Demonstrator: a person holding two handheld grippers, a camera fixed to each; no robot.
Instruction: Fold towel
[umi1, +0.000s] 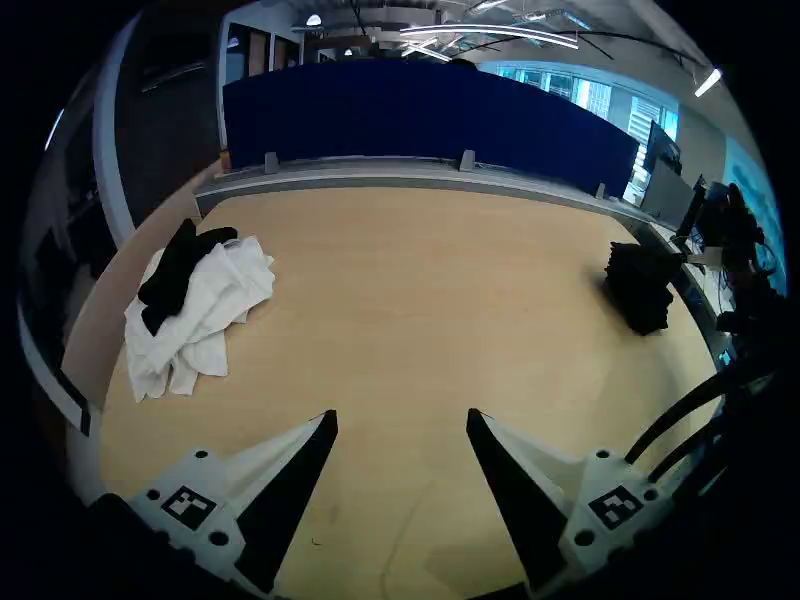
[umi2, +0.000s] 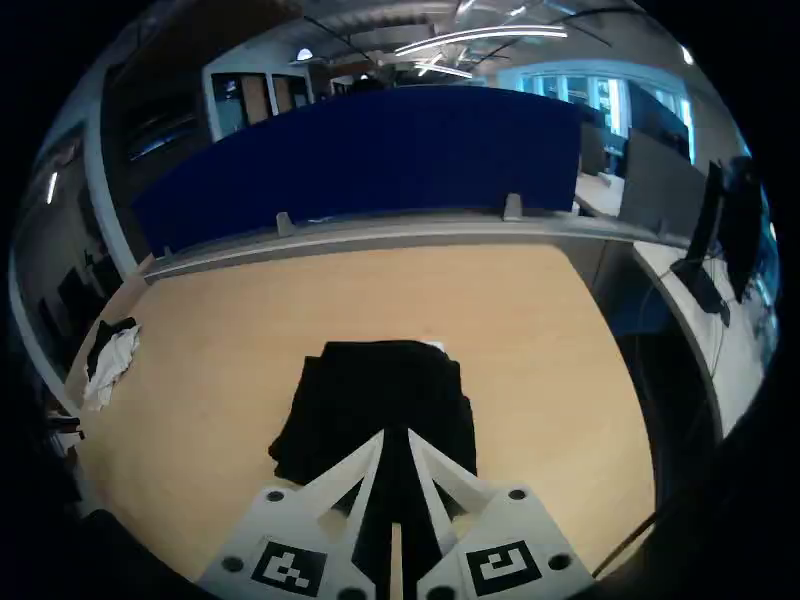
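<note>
Between folds; next towel unpicked.
Right tongs (umi2: 397, 435) clenched over folded black stack (umi2: 375, 385), pinch unclear; left tongs (umi1: 400, 425) released above worktop (umi1: 420, 280); next, reach the crumpled towels (umi1: 200, 310) at 10 o'clock.

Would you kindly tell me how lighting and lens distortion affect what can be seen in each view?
Left gripper view: the blue divider bows strongly, and the ceiling strip lights glare. Right gripper view: the black towel reads as a flat dark mass, so whether the right gripper pinches it is unclear.
</note>
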